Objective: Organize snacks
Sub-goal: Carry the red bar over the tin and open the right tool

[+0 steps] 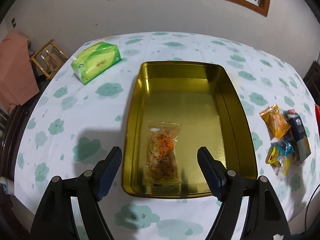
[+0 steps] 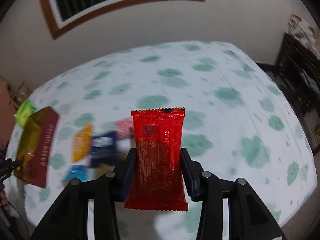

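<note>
A gold tin box (image 1: 230, 100) lies open on the cloud-print tablecloth. A clear bag of orange snacks (image 1: 163, 152) lies inside it at the near end. My left gripper (image 1: 160, 156) is open and empty, its fingers spread just above the tin's near end. To the tin's right lie an orange packet (image 1: 276, 121), a dark blue box (image 1: 298, 128) and blue-yellow packets (image 1: 280, 156). My right gripper (image 2: 159, 158) is shut on a red snack packet (image 2: 159, 156), held upright above the table. The tin (image 2: 38, 146) shows blurred at the left of the right wrist view.
A green tissue pack (image 1: 97, 61) lies at the table's far left. A wooden stool (image 1: 48, 57) stands beyond the left table edge. Dark furniture (image 2: 298, 80) stands at the right. The loose snack pile (image 2: 96, 146) sits just left of the red packet.
</note>
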Demonstrator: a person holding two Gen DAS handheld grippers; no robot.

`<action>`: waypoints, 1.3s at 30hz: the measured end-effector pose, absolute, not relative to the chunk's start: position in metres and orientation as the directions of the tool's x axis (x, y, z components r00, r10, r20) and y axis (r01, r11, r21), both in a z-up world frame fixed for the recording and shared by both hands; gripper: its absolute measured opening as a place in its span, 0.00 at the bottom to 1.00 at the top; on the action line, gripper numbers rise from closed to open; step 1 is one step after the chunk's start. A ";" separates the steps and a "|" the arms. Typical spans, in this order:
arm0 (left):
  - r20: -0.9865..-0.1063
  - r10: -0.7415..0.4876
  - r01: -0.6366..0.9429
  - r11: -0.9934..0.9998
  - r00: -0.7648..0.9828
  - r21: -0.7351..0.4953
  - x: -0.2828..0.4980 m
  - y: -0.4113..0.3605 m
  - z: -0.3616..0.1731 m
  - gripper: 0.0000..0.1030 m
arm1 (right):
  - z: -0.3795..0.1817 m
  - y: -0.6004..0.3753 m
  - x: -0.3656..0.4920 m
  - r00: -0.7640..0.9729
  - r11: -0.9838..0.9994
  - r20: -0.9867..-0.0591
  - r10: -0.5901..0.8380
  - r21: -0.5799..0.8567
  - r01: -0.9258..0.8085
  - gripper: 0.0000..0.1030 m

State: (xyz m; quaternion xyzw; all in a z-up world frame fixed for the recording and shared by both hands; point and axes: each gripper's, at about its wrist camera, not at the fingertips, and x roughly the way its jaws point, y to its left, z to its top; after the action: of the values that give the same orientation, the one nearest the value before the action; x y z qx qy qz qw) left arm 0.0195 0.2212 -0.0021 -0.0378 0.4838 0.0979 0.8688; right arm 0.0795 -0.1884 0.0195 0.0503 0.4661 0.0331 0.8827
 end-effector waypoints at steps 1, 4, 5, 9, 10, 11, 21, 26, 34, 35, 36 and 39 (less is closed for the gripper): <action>-0.847 0.134 -0.217 0.976 0.514 0.022 0.017 0.224 -0.001 0.74 | 0.023 -0.178 0.079 0.566 0.991 -0.815 0.125 0.128 -0.034 0.42; -0.845 0.135 -0.261 0.965 0.518 -0.006 0.009 0.239 0.002 0.75 | 0.031 -0.134 0.082 0.560 0.978 -0.802 0.206 0.165 -0.125 0.42; -0.843 0.141 -0.273 0.962 0.519 -0.007 0.006 0.244 0.003 0.75 | 0.032 -0.121 0.083 0.554 0.974 -0.801 0.227 0.173 -0.148 0.42; -0.840 0.168 -0.323 0.946 0.515 -0.009 -0.008 0.265 0.006 0.76 | 0.030 -0.059 0.086 0.507 0.942 -0.798 0.325 0.224 -0.252 0.42; -0.842 0.175 -0.341 0.940 0.511 -0.011 -0.011 0.272 0.005 0.76 | 0.028 -0.041 0.085 0.493 0.931 -0.798 0.347 0.232 -0.280 0.42; -0.843 0.180 -0.352 0.936 0.507 -0.013 -0.014 0.277 0.004 0.76 | 0.027 -0.025 0.084 0.480 0.922 -0.797 0.366 0.238 -0.307 0.42; -0.864 0.214 -0.475 0.879 0.456 -0.033 -0.044 0.325 -0.011 0.76 | 0.010 0.086 0.076 0.377 0.858 -0.822 0.426 0.235 -0.457 0.42; -0.872 0.219 -0.525 0.850 0.439 -0.051 -0.055 0.341 -0.017 0.76 | -0.002 0.114 0.076 0.345 0.845 -0.843 0.412 0.212 -0.491 0.42; -0.882 0.213 -0.550 0.833 0.420 -0.061 -0.060 0.349 -0.021 0.76 | -0.020 0.139 0.085 0.316 0.839 -0.869 0.382 0.182 -0.513 0.42; -0.883 0.211 -0.550 0.833 0.419 -0.062 -0.059 0.349 -0.022 0.76 | -0.023 0.141 0.085 0.312 0.837 -0.871 0.380 0.180 -0.516 0.42; -0.884 0.207 -0.549 0.834 0.419 -0.064 -0.059 0.348 -0.022 0.76 | -0.026 0.143 0.086 0.308 0.838 -0.875 0.374 0.177 -0.517 0.42; -0.887 0.200 -0.546 0.835 0.416 -0.067 -0.059 0.347 -0.023 0.76 | -0.033 0.145 0.087 0.290 0.838 -0.883 0.370 0.183 -0.514 0.42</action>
State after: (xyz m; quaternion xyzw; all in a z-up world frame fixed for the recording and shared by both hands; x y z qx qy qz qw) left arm -0.0586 0.3465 -0.0232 -0.1760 0.4906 0.2267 0.8227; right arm 0.0871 0.1454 -0.0330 -0.0682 0.5279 0.2764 0.8002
